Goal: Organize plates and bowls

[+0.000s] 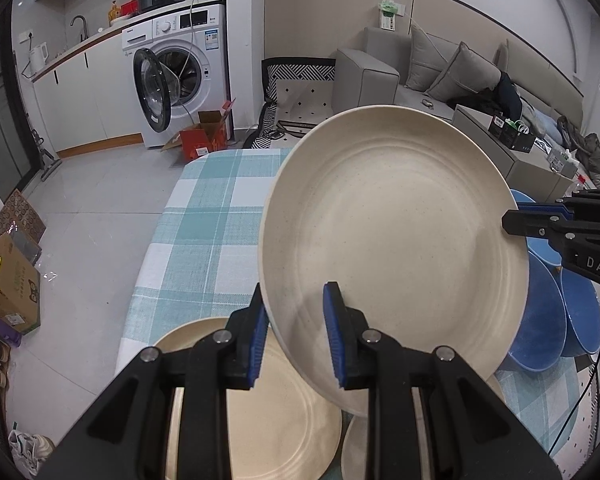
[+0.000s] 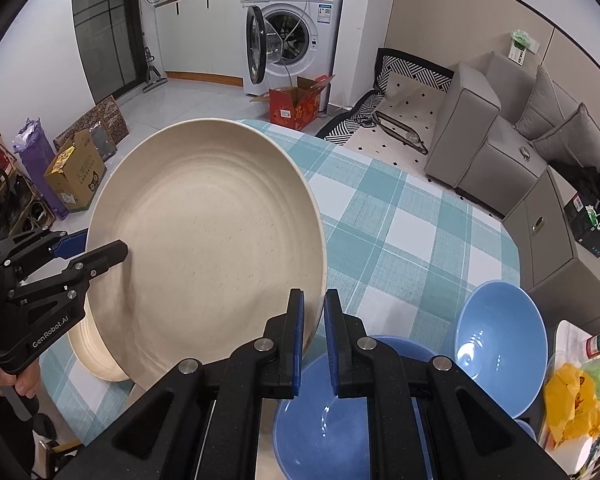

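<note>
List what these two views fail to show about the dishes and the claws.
- Left wrist view: the raised cream round plate hides most of the blue bowls.
- Left wrist view: the left claw covers the stacked cream plates; their count is unclear.
- Right wrist view: the right claw covers part of the near blue bowl.

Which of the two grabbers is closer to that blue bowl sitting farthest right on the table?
Right. The right gripper hangs just above and left of the blue bowl; the left gripper grips the lifted cream plate at its opposite edge, well across the table.
</note>
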The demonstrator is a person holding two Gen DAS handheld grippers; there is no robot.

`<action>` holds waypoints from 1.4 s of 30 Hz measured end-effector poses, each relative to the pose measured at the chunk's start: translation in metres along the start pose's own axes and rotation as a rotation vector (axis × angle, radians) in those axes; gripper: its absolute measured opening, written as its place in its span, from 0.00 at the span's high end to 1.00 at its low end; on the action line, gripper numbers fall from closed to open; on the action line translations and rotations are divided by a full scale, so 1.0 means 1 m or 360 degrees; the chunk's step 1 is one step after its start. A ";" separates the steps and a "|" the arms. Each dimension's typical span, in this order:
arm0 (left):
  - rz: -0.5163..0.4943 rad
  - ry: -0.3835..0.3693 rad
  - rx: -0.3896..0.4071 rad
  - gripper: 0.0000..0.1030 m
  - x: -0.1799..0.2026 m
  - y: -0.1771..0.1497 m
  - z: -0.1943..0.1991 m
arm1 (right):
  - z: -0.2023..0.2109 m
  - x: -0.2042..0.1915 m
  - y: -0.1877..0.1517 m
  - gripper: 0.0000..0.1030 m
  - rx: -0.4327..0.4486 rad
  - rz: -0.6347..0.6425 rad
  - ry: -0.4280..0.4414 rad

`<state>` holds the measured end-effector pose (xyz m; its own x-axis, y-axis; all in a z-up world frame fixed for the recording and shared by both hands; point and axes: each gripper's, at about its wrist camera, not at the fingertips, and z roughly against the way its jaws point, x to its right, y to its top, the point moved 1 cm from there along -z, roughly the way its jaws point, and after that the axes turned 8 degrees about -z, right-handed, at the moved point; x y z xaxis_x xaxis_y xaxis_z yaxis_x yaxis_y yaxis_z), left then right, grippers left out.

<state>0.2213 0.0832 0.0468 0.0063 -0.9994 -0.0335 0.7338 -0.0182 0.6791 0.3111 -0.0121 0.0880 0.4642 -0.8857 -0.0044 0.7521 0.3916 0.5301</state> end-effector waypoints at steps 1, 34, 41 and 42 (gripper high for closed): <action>-0.0002 0.0000 0.0006 0.76 0.001 -0.001 0.002 | 0.003 -0.001 -0.002 0.90 0.0008 0.0001 -0.0001; -0.0008 -0.0001 0.0027 0.76 0.014 -0.047 0.040 | 0.038 -0.018 -0.066 0.90 0.0060 0.0069 0.0030; -0.0018 0.0009 0.0025 0.76 0.018 -0.058 0.045 | 0.037 -0.021 -0.079 0.90 0.0062 0.0074 0.0028; -0.0018 0.0007 0.0022 0.76 0.018 -0.057 0.044 | 0.037 -0.021 -0.080 0.90 0.0061 0.0074 0.0029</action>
<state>0.1497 0.0649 0.0396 0.0010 -0.9990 -0.0442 0.7244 -0.0298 0.6888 0.2235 -0.0338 0.0765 0.5070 -0.8619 0.0055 0.7111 0.4219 0.5624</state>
